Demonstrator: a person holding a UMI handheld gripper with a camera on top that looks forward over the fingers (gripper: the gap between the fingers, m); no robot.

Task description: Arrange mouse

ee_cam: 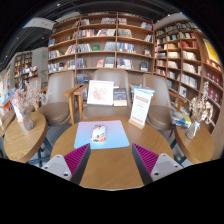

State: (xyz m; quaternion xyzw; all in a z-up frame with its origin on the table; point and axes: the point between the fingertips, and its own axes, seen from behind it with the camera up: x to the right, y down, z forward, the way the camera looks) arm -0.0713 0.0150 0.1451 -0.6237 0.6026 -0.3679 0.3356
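Observation:
A small white mouse with orange marks (98,133) sits on a light blue mouse mat (105,134), near the mat's left edge, on a round wooden table (112,165). My gripper (111,158) hovers over the table's near side, open, with its magenta pads (76,157) spread wide and only bare wood between them. The mouse lies beyond the fingers, a little left of the midline.
Beyond the mat stand a white sign (101,92) and a tilted brochure stand (141,105) at the table's far side. Chairs (60,100) and other round tables (24,138) flank it. Bookshelves (108,45) line the back wall.

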